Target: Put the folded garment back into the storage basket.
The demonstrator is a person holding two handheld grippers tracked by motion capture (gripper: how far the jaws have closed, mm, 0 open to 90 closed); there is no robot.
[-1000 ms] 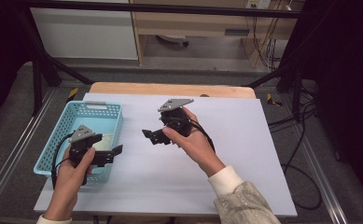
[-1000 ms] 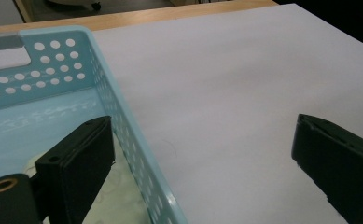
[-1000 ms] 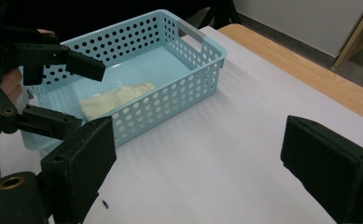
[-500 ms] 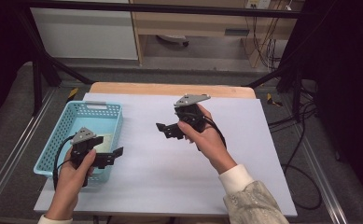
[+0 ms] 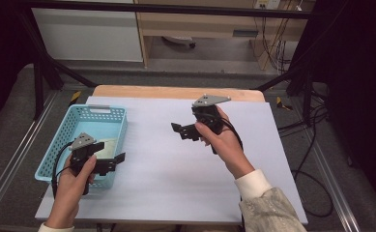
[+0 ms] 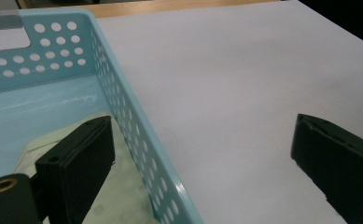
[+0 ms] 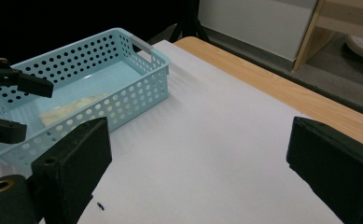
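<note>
The right gripper (image 5: 181,131), jaws spread and empty, is shown drawn back rightward from the basket (image 5: 59,147), where the pale sheet (image 5: 107,146) now lies beneath the likewise released left gripper (image 5: 118,158), so placement appears complete.

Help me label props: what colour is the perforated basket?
Light blue basket, clearest in the right gripper view.

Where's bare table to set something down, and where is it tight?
Free: the white table top between the blue basket and the right gripper, and the near strip in front of it. Also the far right corner. Tight: the basket's right wall, where the open left gripper straddles it above a pale flat piece.
</note>
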